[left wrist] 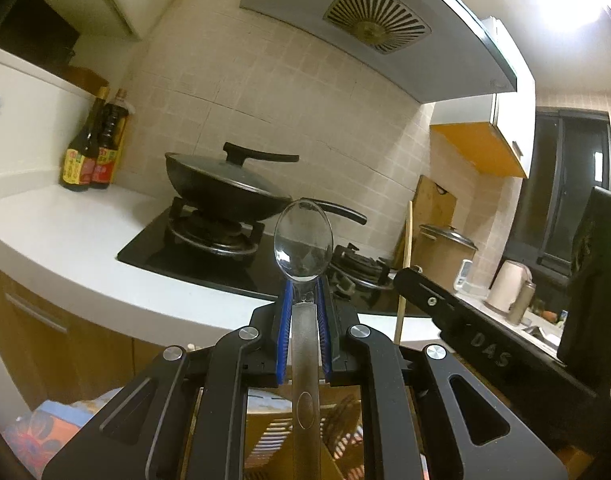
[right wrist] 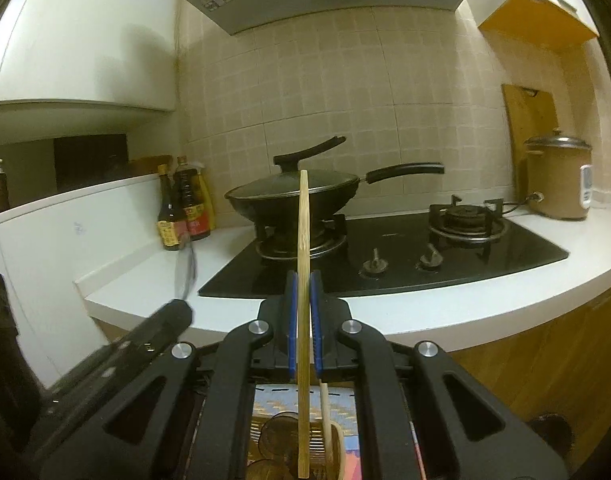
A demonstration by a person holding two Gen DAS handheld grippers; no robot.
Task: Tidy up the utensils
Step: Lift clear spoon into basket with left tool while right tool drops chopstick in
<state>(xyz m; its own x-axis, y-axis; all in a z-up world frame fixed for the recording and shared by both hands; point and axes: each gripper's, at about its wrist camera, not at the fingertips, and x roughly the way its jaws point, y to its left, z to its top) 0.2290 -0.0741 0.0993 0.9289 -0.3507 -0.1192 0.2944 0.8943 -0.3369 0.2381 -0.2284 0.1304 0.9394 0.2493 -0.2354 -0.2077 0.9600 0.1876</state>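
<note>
The left gripper [left wrist: 305,300] is pinching a clear spoon [left wrist: 304,236] by its neck, bowl pointing up toward 12 o'clock, with the handle running back between the blue pads [left wrist: 286,320]. The right gripper [right wrist: 303,292] is clamped on a wooden chopstick [right wrist: 302,240], also held upright. Both are lifted clear of the counter [right wrist: 425,312], probably so each can be dropped handle-first into a holder. Below, at 6 o'clock, something slatted shows (too hidden to name). The wok [right wrist: 293,200] sits covered on the stove [right wrist: 385,276] at 12 o'clock.
</note>
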